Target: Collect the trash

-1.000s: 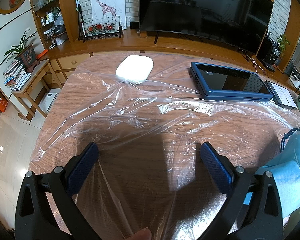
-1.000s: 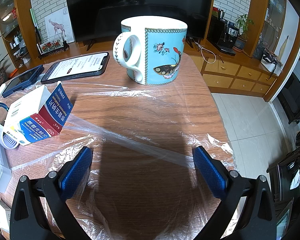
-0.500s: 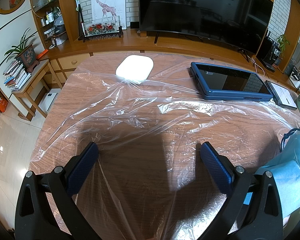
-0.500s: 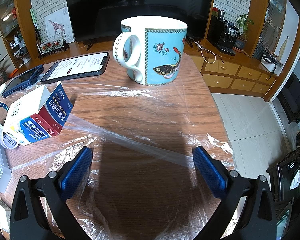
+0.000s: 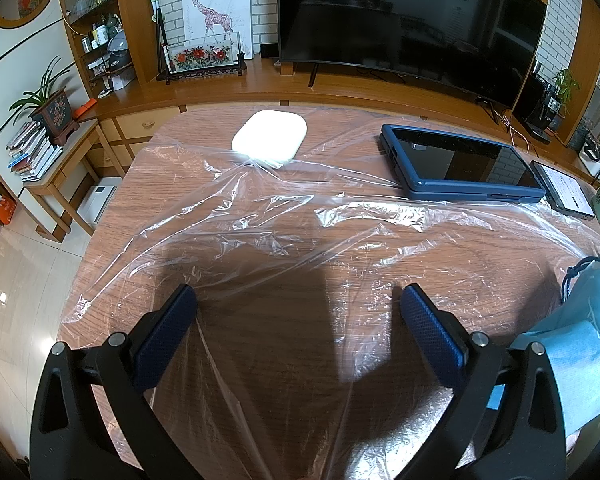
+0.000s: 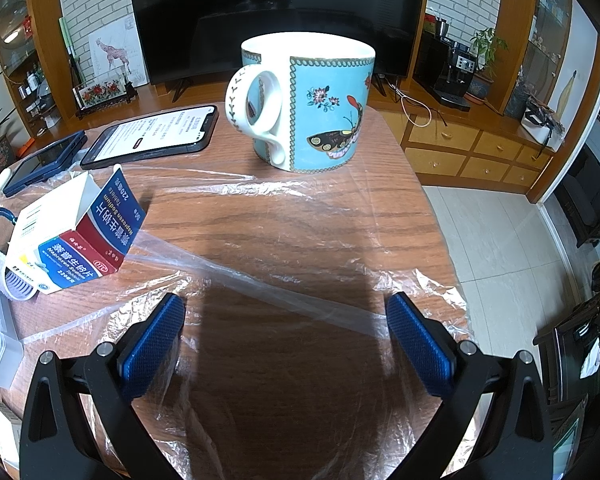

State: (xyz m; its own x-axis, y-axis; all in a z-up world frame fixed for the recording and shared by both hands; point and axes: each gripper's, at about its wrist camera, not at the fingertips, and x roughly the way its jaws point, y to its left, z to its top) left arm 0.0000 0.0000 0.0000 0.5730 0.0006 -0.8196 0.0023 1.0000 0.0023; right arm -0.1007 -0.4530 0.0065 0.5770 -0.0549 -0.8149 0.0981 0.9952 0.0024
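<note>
A clear plastic sheet lies crumpled over the wooden table; it also shows in the right wrist view. An opened medicine box lies on its side at the left, on the sheet. My left gripper is open and empty, low over the sheet. My right gripper is open and empty over the sheet's near edge, right of the box.
A blue butterfly mug, a phone and a blue-cased tablet stand on the table's far side. A white rounded case lies far left. A light blue bag sits at the right. The floor lies beyond the table's edges.
A fingertip at the bottom edge of the left wrist view one second ago is gone. Neither gripper has moved.
</note>
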